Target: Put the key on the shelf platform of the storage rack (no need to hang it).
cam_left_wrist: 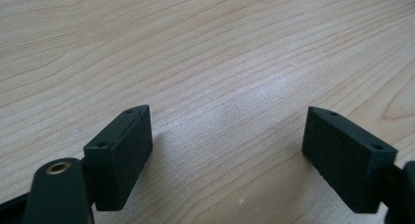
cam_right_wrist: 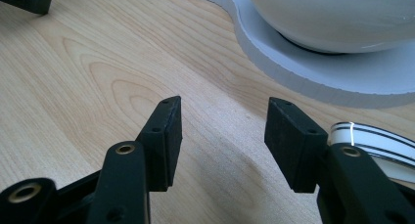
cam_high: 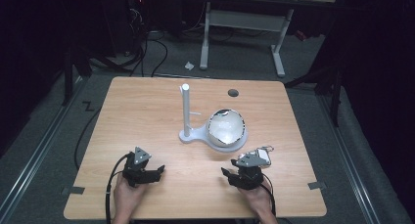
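both hands rest near the front edge of the table (cam_high: pixel 147 101), one toward each front corner, so the grippers sit low and ready with bare wood between them. the white bowl (cam_high: pixel 226 127) sits on the round foot of a white stand (cam_high: pixel 195 134) with an upright post (cam_high: pixel 186 109), about the middle of the table and a little toward the right edge; that puts it straight ahead of the right gripper (cam_high: pixel 228 174), which probably means this one is meant to go for it. a small striped item (cam_high: pixel 262 155), likely a cup or roll, lies just beside that gripper toward the right edge; what it is, i cannot tell.

the left gripper (cam_high: pixel 157 171) has its jaws wide apart, holding nothing, over bare wood. the right gripper's jaws are apart too, less widely, empty, aimed at the base under the bowl and touching neither it nor the striped item.
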